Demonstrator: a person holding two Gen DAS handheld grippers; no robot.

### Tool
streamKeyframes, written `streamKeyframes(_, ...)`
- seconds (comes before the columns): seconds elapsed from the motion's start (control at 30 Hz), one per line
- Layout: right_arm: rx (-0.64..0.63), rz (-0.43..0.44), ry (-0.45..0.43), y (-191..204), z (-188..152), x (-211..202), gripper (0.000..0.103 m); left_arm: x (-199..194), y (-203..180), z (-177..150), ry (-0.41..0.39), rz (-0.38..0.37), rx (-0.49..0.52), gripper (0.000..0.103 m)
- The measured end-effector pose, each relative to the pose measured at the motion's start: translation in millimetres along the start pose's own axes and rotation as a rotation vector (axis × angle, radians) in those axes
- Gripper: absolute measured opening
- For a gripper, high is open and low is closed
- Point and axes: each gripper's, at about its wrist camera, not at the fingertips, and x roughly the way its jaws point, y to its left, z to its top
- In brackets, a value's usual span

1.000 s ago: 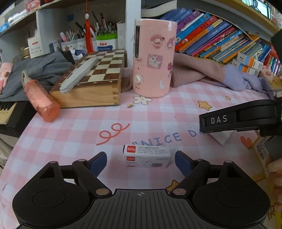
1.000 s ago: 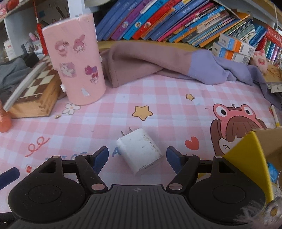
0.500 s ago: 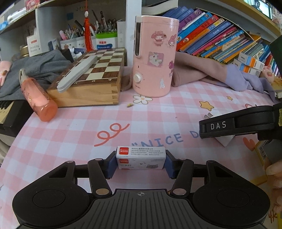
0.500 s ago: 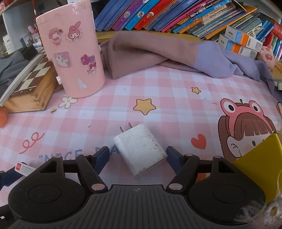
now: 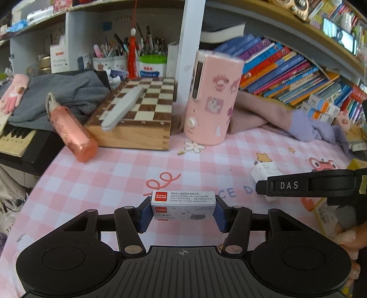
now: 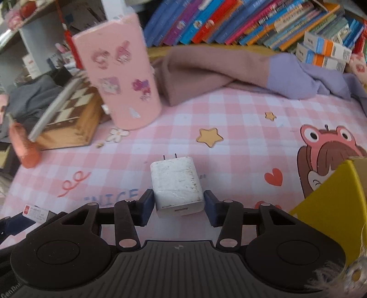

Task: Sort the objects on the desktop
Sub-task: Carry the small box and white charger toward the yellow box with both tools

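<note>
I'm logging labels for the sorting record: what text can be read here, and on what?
"Comix": red logo on the staple box; its fine print is too small.
"DAS": side of the right hand-held gripper.
"NICE": partly hidden print on the tablecloth.
Book spines and shelf boxes: too blurred.

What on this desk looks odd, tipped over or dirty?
The pink bottle lies on its side, leaning against the wooden chessboard box, where a grey strip rests askew, overhanging the edge. The white charger is scuffed with dark specks. Clothes are heaped against the books.
</note>
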Motion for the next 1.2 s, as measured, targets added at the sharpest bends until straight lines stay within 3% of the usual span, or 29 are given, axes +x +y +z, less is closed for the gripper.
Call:
streamKeyframes(0.5,-0.007,0.076,-0.104,19,-28,-82,0.043,-78,8,-13,-0.059,-0.067,0.023,0.053)
streamKeyframes(0.7,0.011,0.092,-0.134,18,-47,-116,0.043,-110,13,-23,-0.070,-0.127,-0.011,0.053)
streamKeyframes(1.2,-0.012,0.096,-0.194,24,-125,-206,0.043,-188,24,-75,-0.065,-0.185,0.008,0.053)
